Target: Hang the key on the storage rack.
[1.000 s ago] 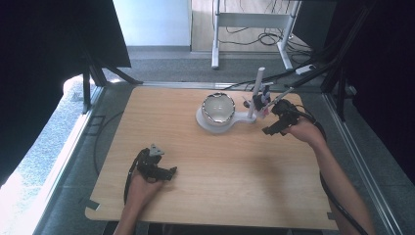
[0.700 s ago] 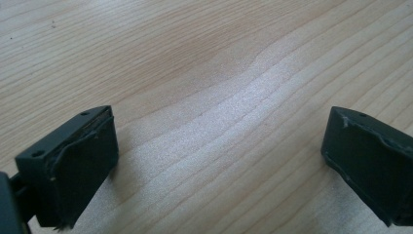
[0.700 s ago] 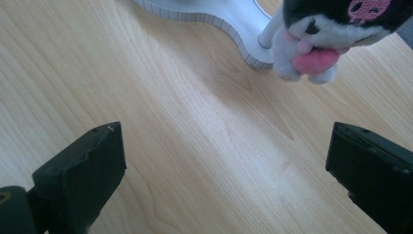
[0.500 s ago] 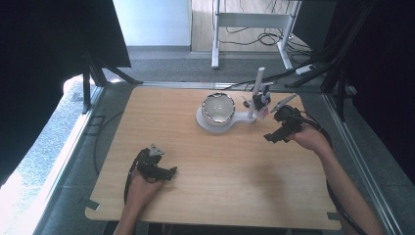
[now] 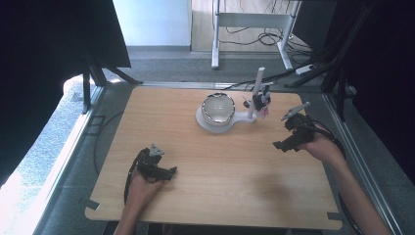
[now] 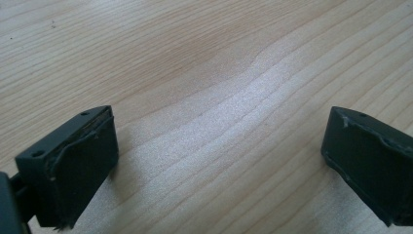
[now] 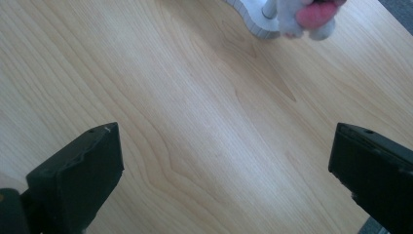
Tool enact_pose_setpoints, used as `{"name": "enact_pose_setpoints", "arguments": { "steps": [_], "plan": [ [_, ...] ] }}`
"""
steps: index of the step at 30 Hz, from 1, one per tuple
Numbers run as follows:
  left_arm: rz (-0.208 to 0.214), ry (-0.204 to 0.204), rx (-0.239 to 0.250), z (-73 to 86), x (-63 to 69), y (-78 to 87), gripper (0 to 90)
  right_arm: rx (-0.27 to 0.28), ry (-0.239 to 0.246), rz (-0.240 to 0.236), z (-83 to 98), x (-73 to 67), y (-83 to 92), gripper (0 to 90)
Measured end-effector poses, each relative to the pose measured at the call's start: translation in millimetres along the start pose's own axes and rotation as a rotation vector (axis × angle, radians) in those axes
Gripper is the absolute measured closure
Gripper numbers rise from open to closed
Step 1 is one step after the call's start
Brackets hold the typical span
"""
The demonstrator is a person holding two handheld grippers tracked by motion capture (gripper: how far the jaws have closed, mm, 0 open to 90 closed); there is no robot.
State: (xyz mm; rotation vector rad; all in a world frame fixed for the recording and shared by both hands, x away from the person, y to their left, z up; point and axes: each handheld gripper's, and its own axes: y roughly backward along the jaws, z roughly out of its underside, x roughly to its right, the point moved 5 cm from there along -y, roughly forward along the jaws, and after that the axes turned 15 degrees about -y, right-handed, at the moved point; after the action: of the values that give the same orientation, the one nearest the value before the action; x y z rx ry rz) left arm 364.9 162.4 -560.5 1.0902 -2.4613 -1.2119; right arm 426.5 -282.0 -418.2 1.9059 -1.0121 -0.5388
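Bowl stand (image 5: 222,123) apart; right claw (image 5: 288,143) wide, empty, seemingly raised; left claw (image 5: 166,172) open, empty.

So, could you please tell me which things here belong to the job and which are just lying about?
Job:
- white stand with post
- bowl on the stand's base
- small items hung on the post, pink bit included
- right tool, open, nearest the stand

Lying about:
- left tool, open over bare table
- cables and frame on the floor beyond
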Motion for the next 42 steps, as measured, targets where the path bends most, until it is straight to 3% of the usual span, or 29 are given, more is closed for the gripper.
{"name": "enact_pose_setpoints", "arguments": {
  "steps": [23,34,42],
  "plan": [
    [0.001,0.003,-0.001,0.0,0.2,0.1,0.0,0.069,-0.026,0.010,53.2,-10.9,28.8,0.0],
    [0.001,0.002,-0.001,0.0,0.2,0.0,0.0,0.107,-0.068,0.007,87.5,-23.8,13.4,0.0],
    [0.000,0.002,0.000,0.0,0.2,0.0,0.0,0.144,-0.089,0.002,95.7,-35.3,-3.1,0.0]
  ]
}}
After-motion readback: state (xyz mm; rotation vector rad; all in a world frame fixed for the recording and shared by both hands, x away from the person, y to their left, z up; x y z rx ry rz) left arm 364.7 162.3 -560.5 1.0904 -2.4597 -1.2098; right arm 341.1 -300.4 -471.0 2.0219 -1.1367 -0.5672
